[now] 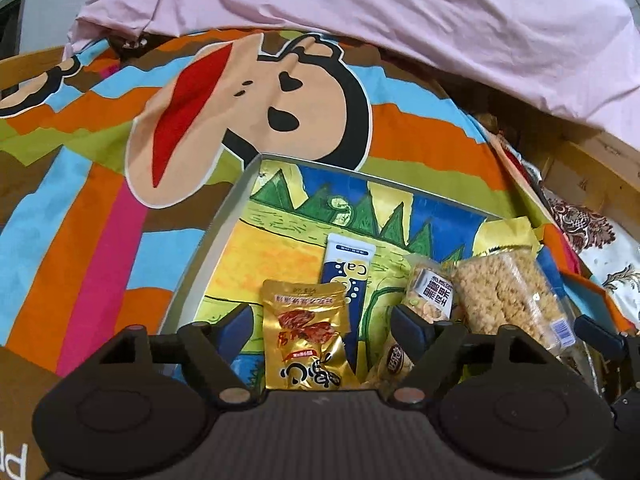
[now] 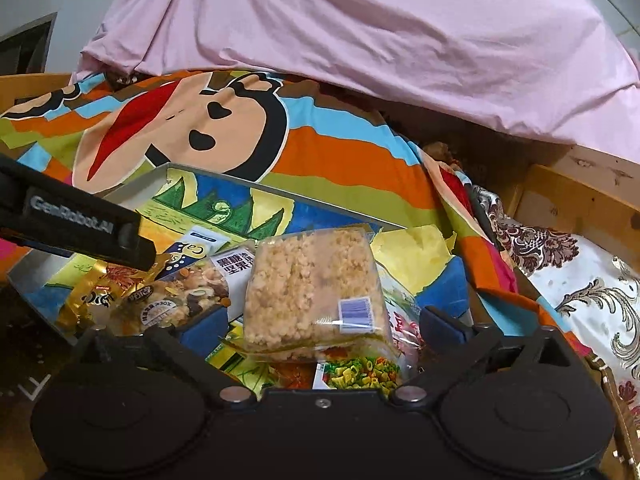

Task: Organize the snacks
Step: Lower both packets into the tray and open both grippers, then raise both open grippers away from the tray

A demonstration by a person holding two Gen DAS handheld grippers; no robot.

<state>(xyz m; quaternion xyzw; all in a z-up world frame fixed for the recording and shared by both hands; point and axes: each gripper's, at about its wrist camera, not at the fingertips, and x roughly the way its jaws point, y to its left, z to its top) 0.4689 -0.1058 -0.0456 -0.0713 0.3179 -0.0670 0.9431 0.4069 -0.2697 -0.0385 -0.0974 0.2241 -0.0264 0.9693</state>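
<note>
A shallow metal tray (image 1: 224,216) with a colourful drawing as its floor lies on the bed. In it lie a gold snack pouch (image 1: 306,336), a blue-and-white Ca sachet (image 1: 348,276), a nut bar pack (image 1: 430,296) and a clear pack of puffed rice cake (image 1: 508,296). My left gripper (image 1: 322,320) is open, its fingers either side of the gold pouch. My right gripper (image 2: 320,322) is open around the rice cake pack (image 2: 312,292), which rests on a pack of coloured pasta bits (image 2: 360,372). The tray rim (image 2: 240,184) shows behind.
A striped cartoon monkey sheet (image 1: 256,92) covers the bed. A pink blanket (image 1: 400,12) is heaped behind. A wooden bed frame (image 2: 580,196) and a patterned cloth (image 2: 580,280) lie right. The left gripper's body (image 2: 76,220) crosses the right wrist view at left.
</note>
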